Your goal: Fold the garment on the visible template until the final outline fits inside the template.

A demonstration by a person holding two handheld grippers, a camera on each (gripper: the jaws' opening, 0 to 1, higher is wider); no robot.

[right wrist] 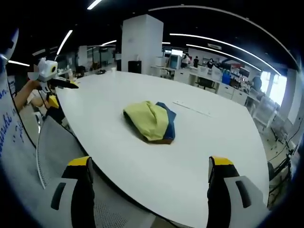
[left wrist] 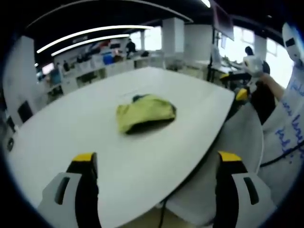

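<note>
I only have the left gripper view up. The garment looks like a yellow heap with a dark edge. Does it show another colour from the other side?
Observer: Yes. In the right gripper view the garment has a blue layer along the right-hand side, under the yellow.
Operator: Is the right gripper touching it?
Observer: No. The right gripper has its fingers apart and empty, short of the garment, near the edge of the table.
Operator: Anything else lying on the table?
Observer: A thin pale strip lies beyond the garment, apart from it.
</note>
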